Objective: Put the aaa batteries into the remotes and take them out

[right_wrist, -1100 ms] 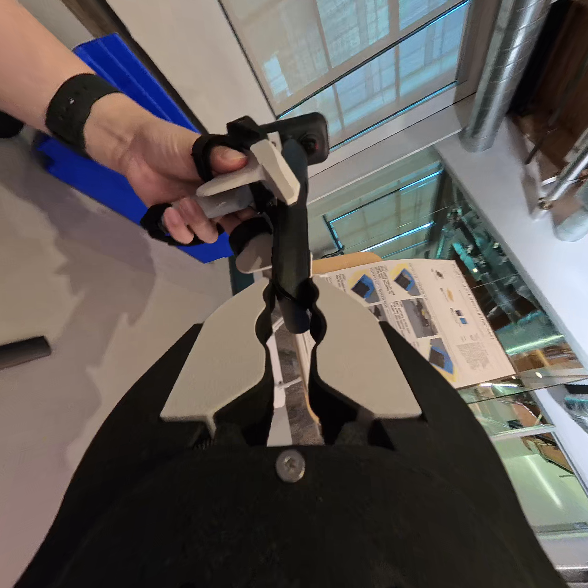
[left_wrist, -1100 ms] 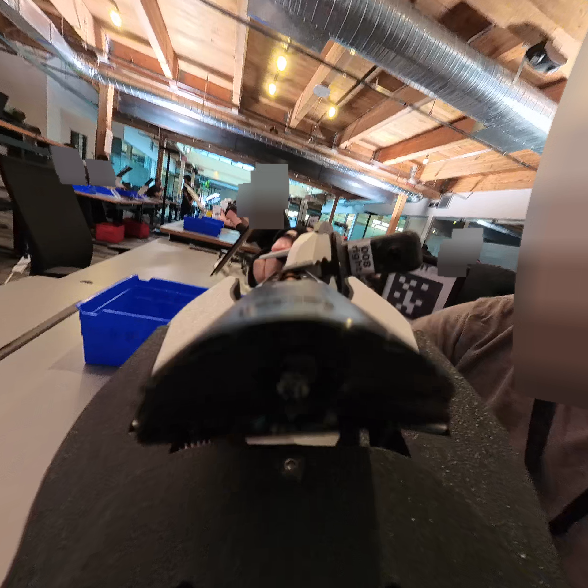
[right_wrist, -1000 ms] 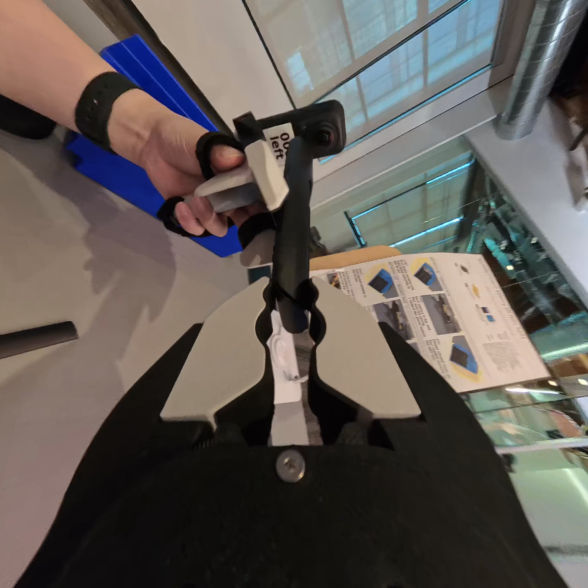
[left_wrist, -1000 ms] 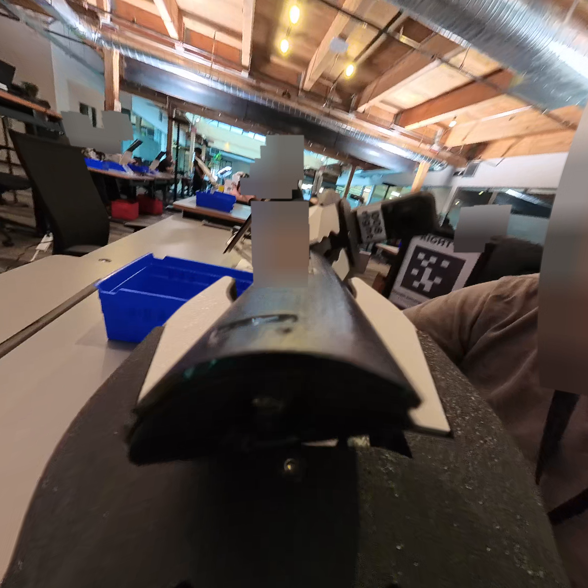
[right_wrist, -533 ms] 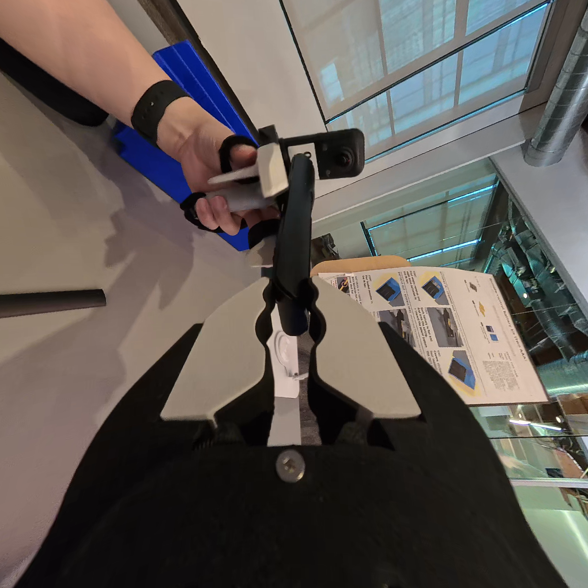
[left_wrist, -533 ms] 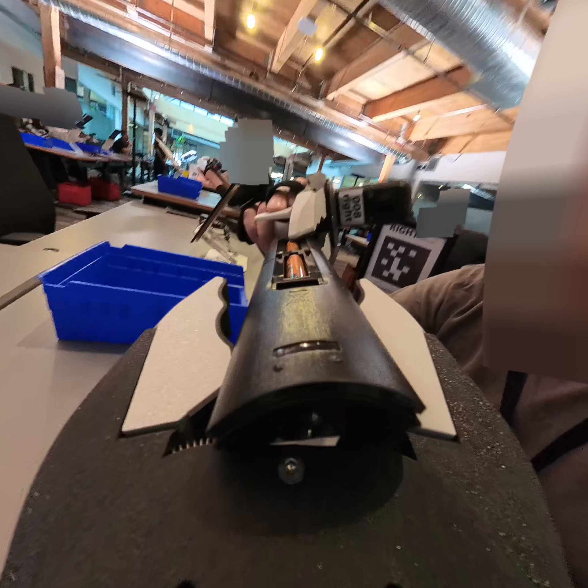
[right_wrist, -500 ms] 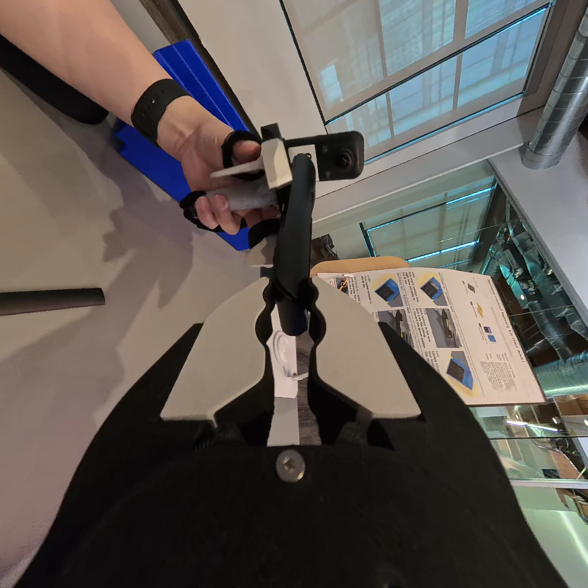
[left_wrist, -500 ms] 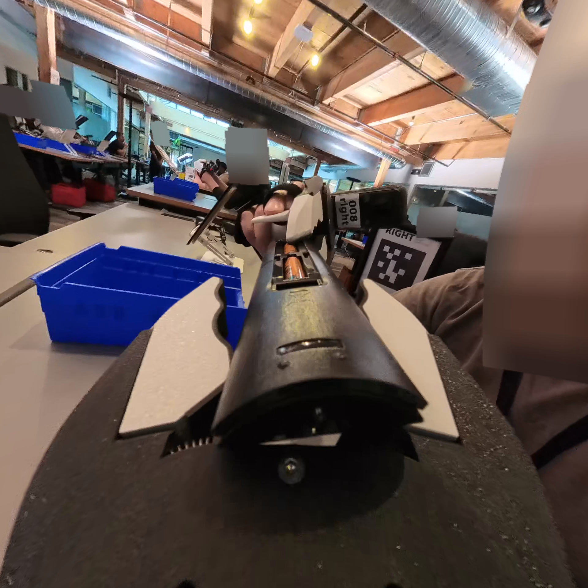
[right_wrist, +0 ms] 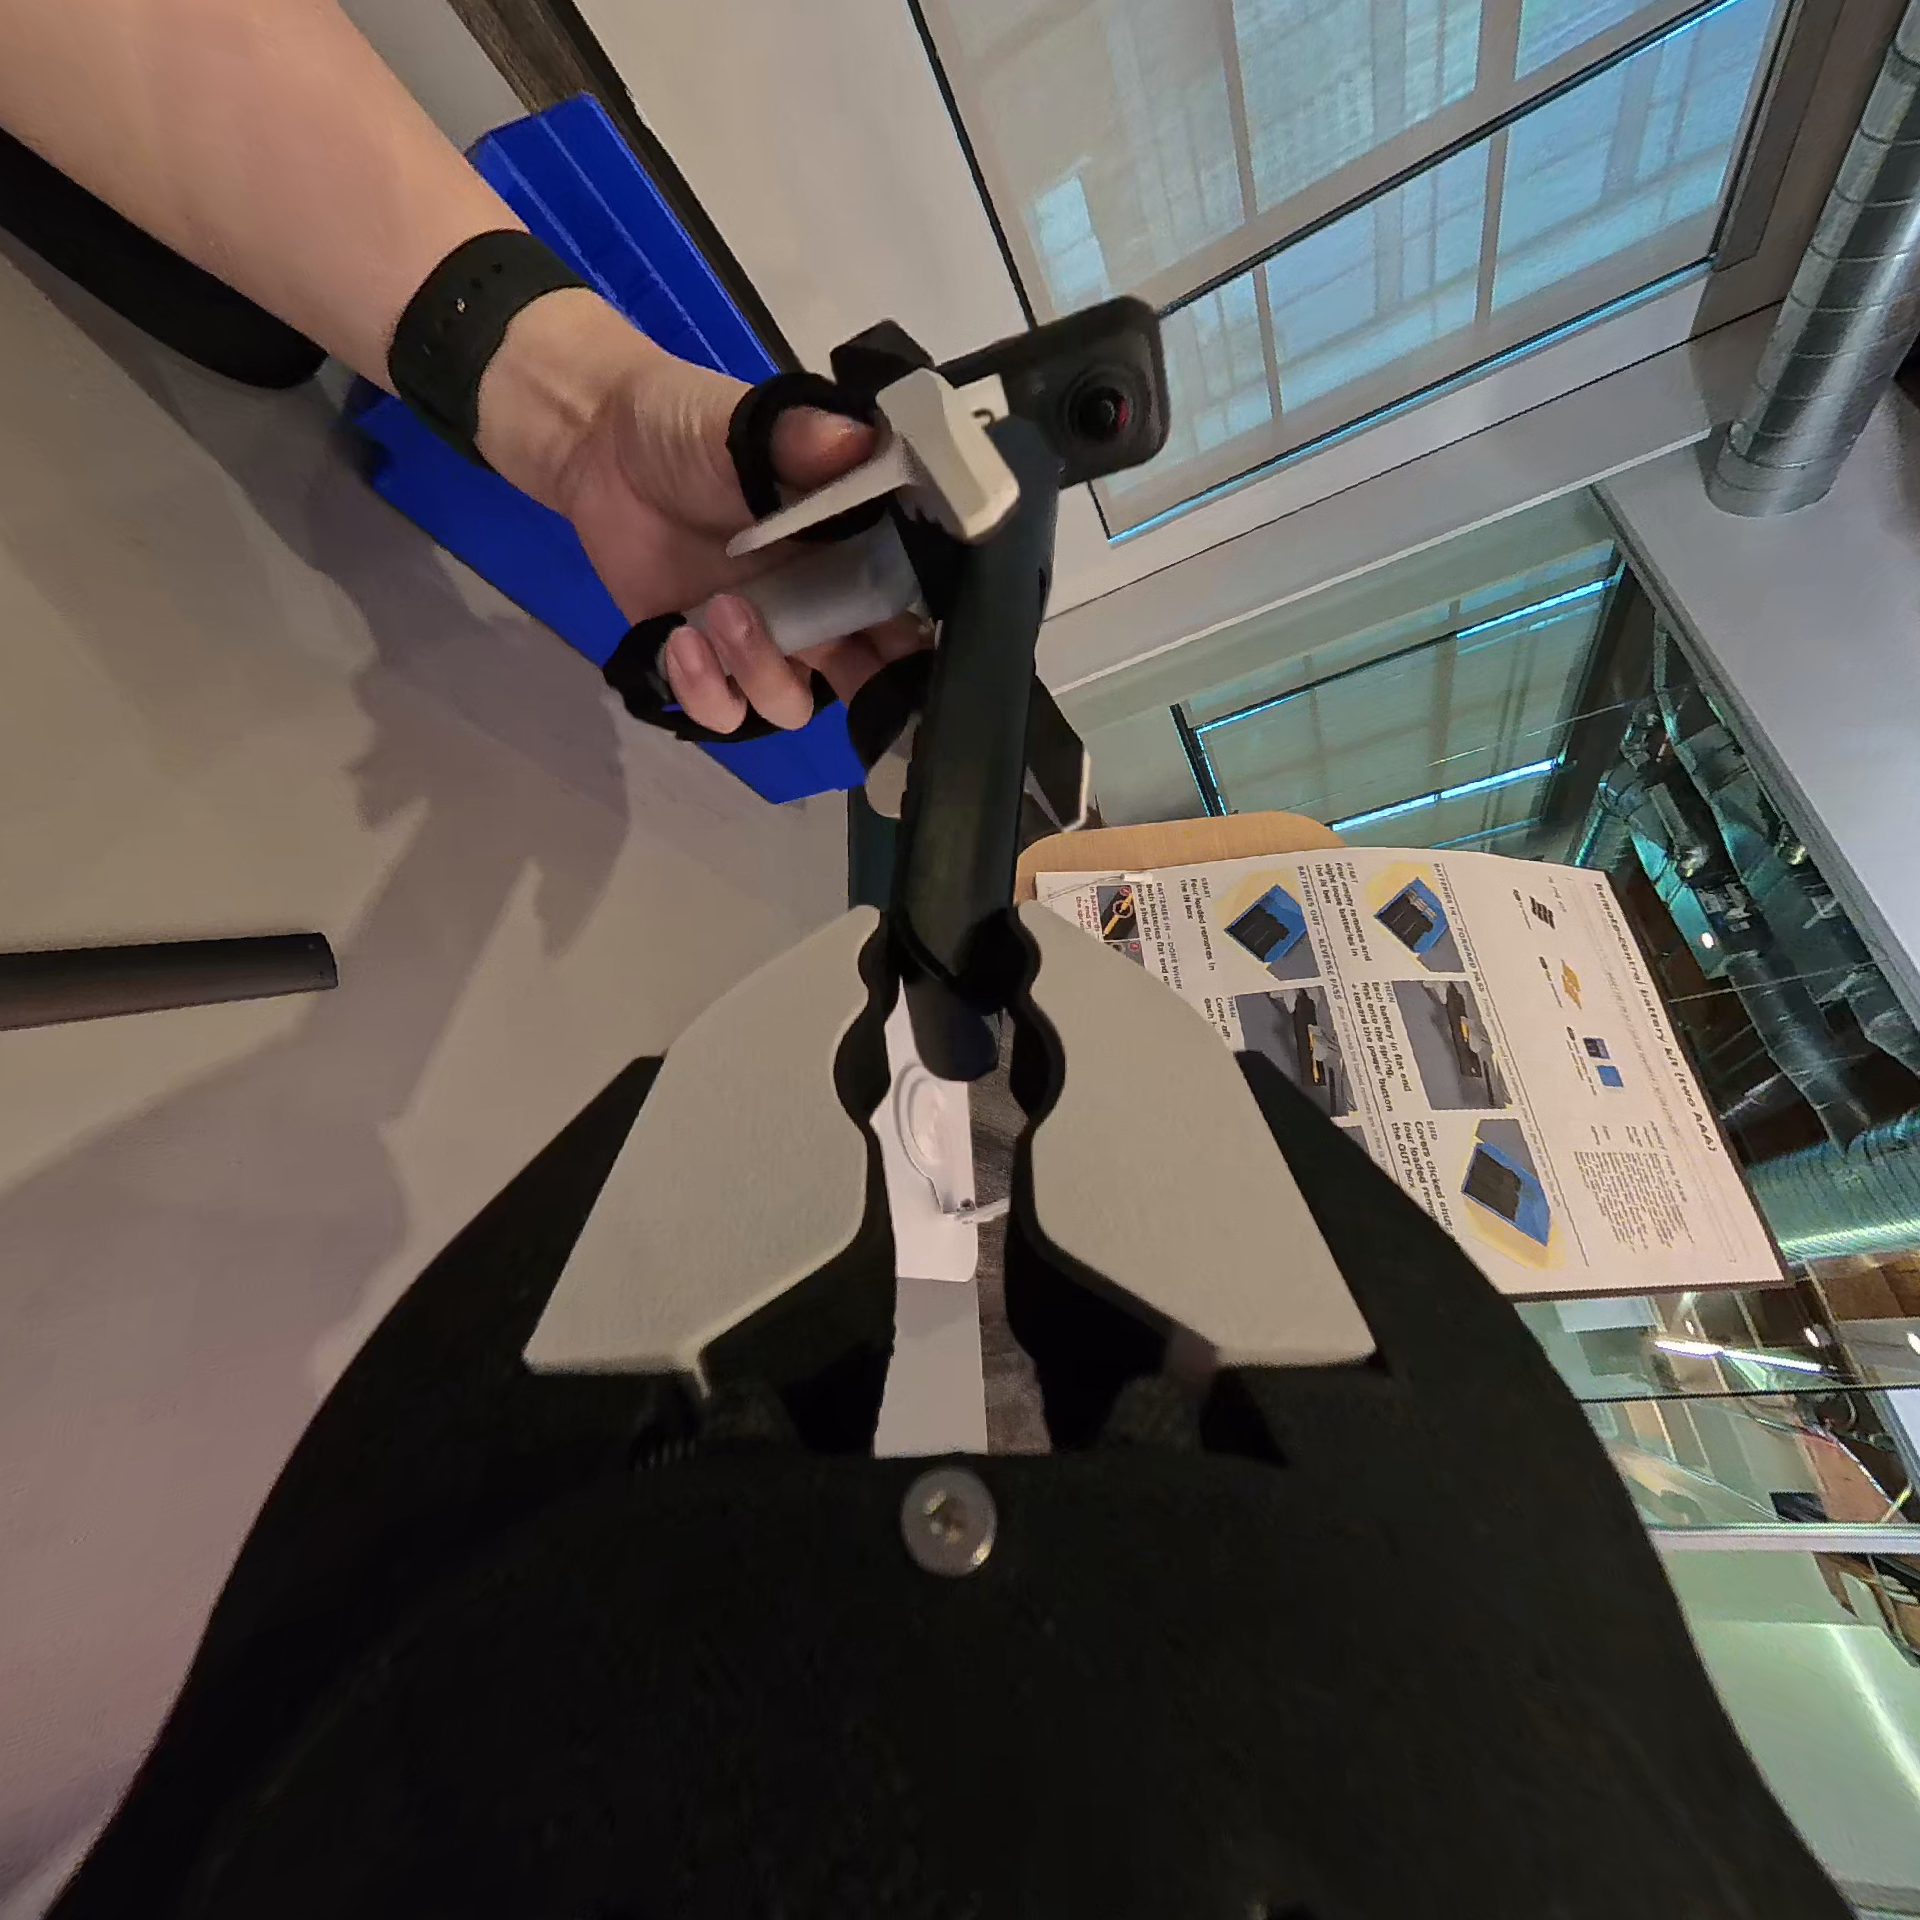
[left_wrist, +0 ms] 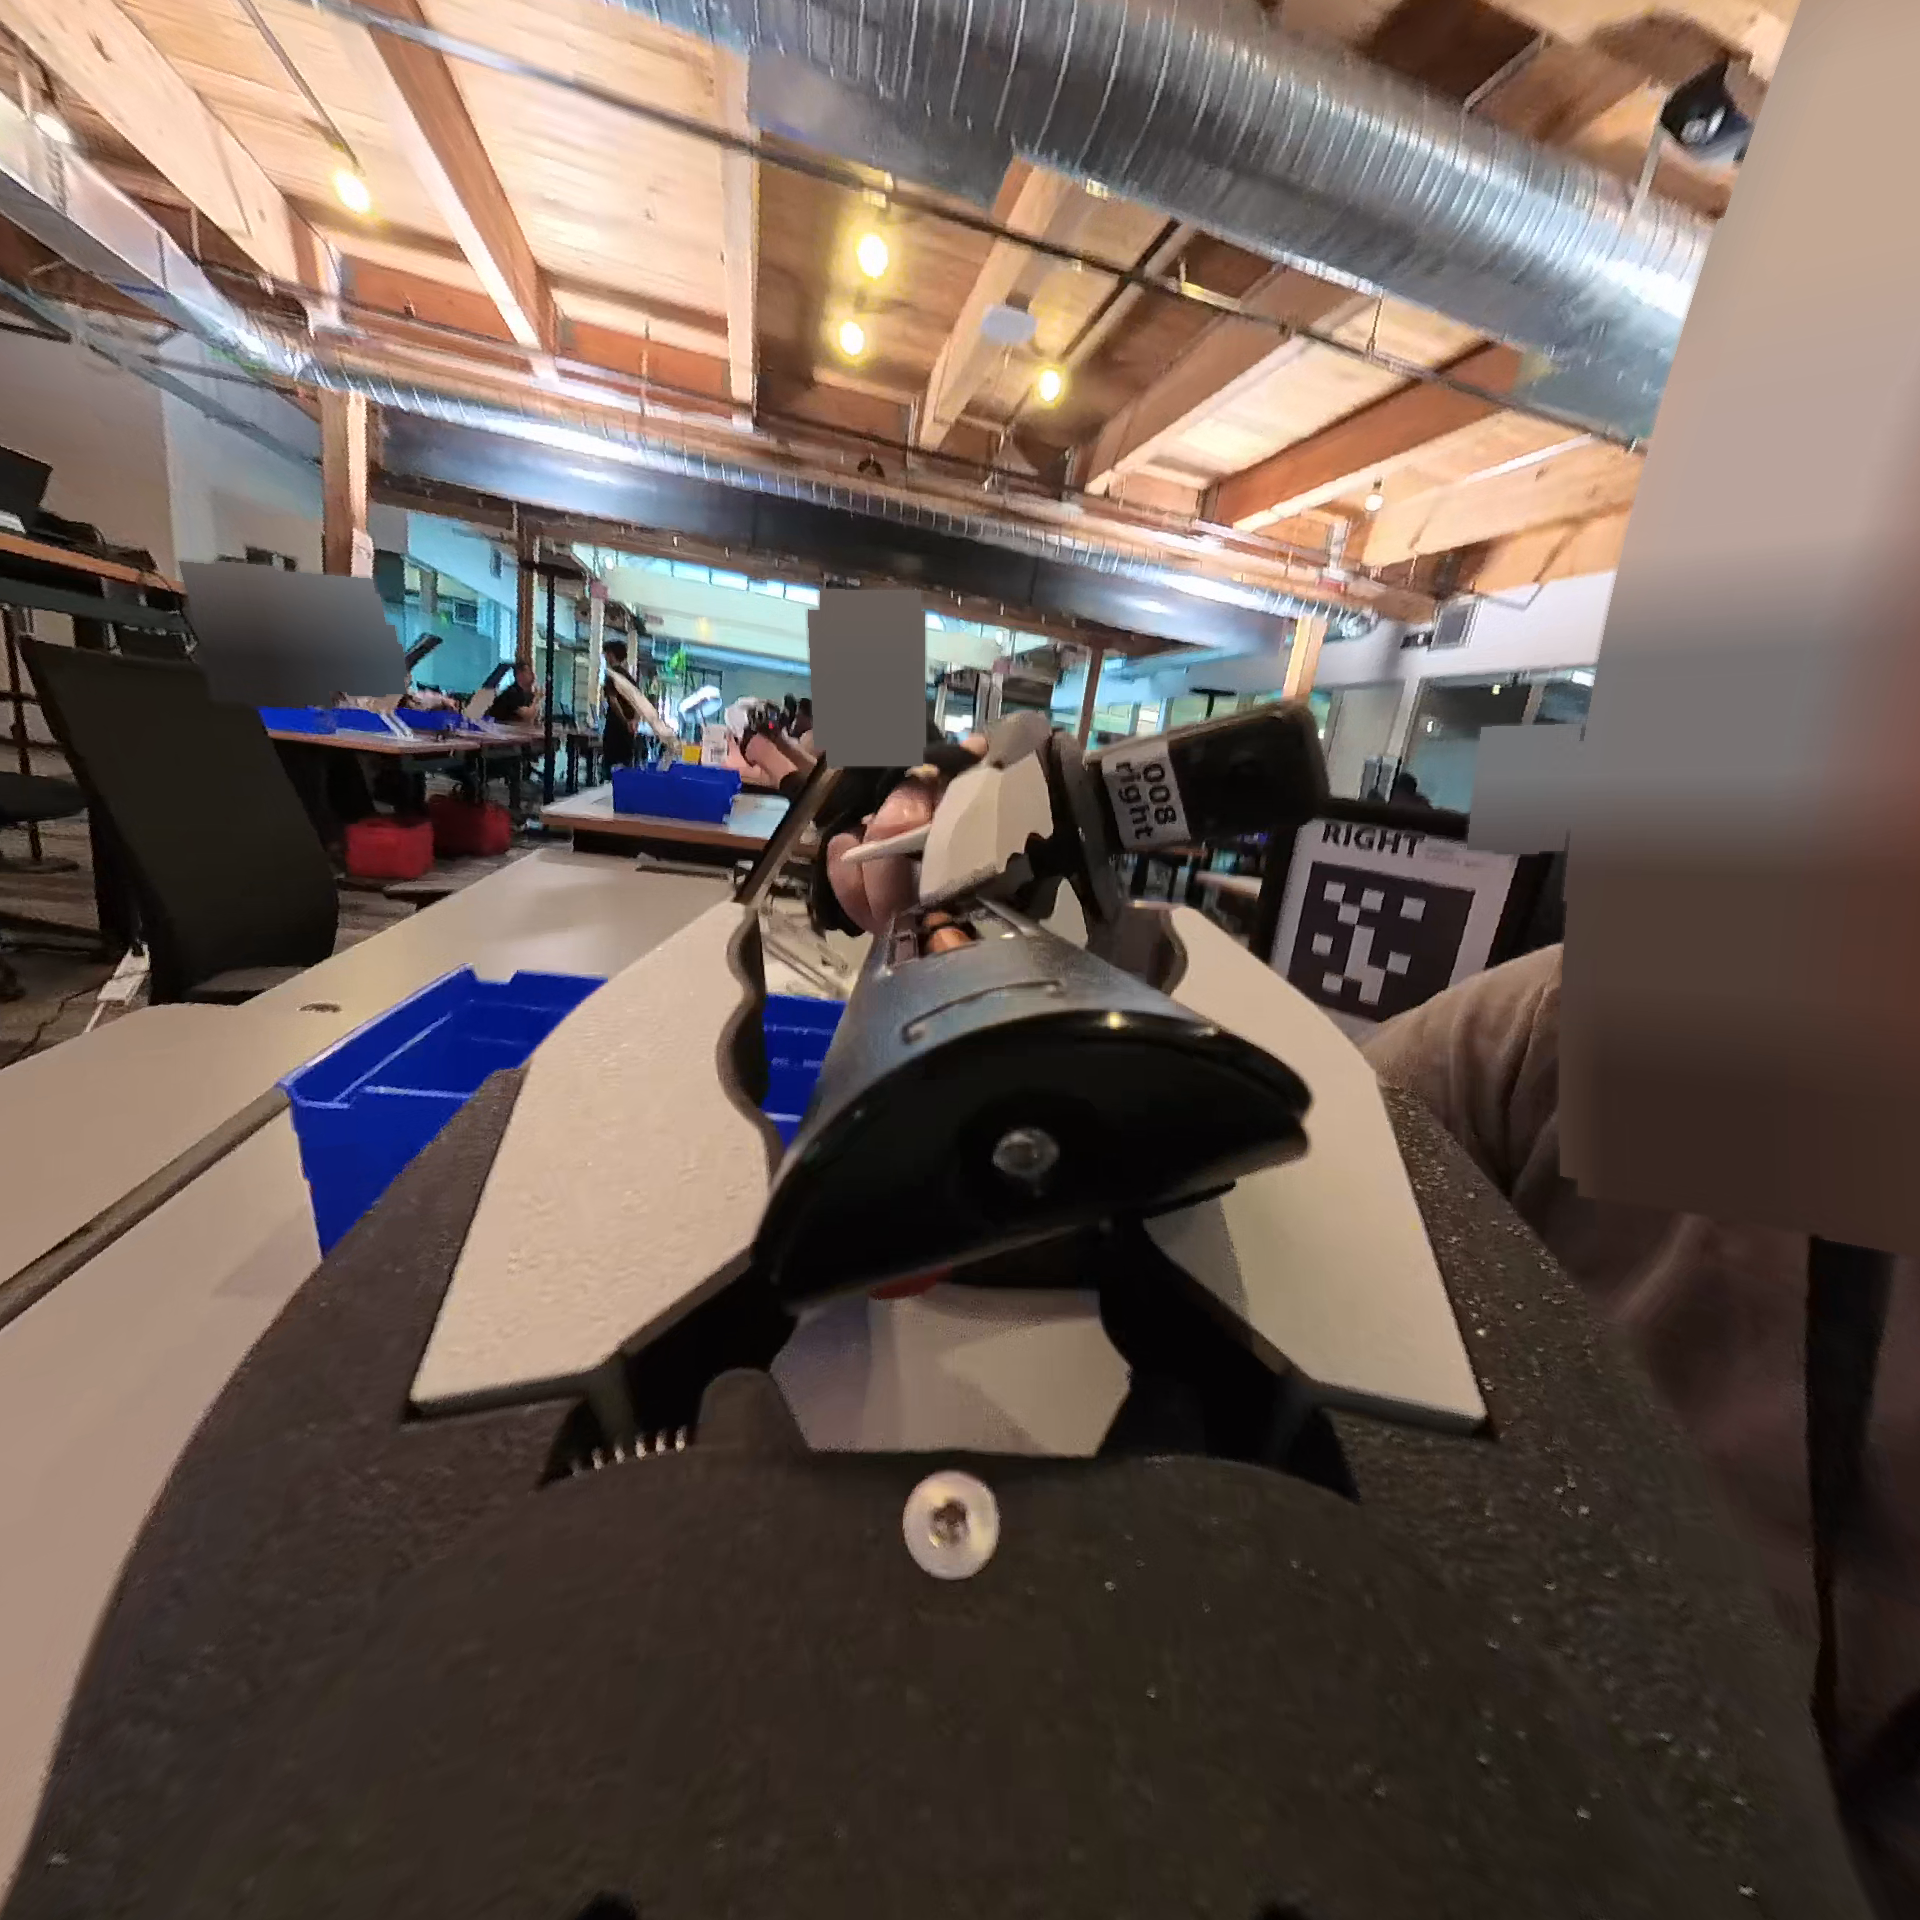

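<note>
Two grippers share one black remote (right_wrist: 966, 748) in mid frame. The right gripper (right_wrist: 951, 971) pinches its near end tight. The left gripper (left_wrist: 961, 1029) has spread wider than before, so the remote now leans on its right finger (left_wrist: 1288, 1132). A battery (left_wrist: 943, 933) shows inside.

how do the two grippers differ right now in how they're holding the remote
The left gripper has its jaws spread wide, and the remote lies loosely between them, nearer the right finger. The right gripper is pinched shut on the remote's far end. Left sees the remote end-on; right sees its narrow edge. Both have grey fingers on black bodies.
</note>
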The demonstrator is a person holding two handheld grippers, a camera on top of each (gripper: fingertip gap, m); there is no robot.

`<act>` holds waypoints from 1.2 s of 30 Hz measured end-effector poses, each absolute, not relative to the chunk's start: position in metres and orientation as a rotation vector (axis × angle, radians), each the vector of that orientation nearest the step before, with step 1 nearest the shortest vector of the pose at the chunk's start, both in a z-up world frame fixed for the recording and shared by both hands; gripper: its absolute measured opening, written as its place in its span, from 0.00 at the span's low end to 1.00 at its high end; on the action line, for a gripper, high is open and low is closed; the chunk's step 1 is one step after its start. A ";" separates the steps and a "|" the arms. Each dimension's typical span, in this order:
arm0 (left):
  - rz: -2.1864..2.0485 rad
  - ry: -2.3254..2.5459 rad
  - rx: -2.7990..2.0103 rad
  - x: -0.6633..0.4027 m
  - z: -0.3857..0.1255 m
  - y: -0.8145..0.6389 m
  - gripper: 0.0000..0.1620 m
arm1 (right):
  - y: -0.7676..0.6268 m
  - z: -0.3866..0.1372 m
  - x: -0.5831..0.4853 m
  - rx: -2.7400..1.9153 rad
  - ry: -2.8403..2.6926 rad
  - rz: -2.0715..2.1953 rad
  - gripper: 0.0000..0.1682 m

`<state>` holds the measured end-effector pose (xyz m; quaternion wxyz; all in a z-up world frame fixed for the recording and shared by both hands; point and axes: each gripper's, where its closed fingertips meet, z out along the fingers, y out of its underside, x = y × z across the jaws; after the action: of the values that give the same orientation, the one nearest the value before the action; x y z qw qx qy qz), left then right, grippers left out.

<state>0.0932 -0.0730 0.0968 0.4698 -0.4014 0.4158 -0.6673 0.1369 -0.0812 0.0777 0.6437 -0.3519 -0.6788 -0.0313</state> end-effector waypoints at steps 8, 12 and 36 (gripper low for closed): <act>-1.649 1.085 -1.043 0.095 0.091 -0.077 0.42 | -0.081 0.077 0.139 -0.812 -1.549 -0.083 0.12; -1.608 1.107 -1.096 0.099 0.085 -0.074 0.45 | -0.080 0.078 0.142 -0.817 -1.550 -0.112 0.12; -1.834 0.848 -0.967 0.112 0.085 -0.074 0.37 | -0.073 0.083 0.152 -0.822 -1.499 -0.158 0.13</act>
<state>0.1117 -0.0739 0.0852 0.4356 -0.3885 0.3406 -0.7370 0.1522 -0.0731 0.0834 0.6535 -0.3625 -0.6608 -0.0697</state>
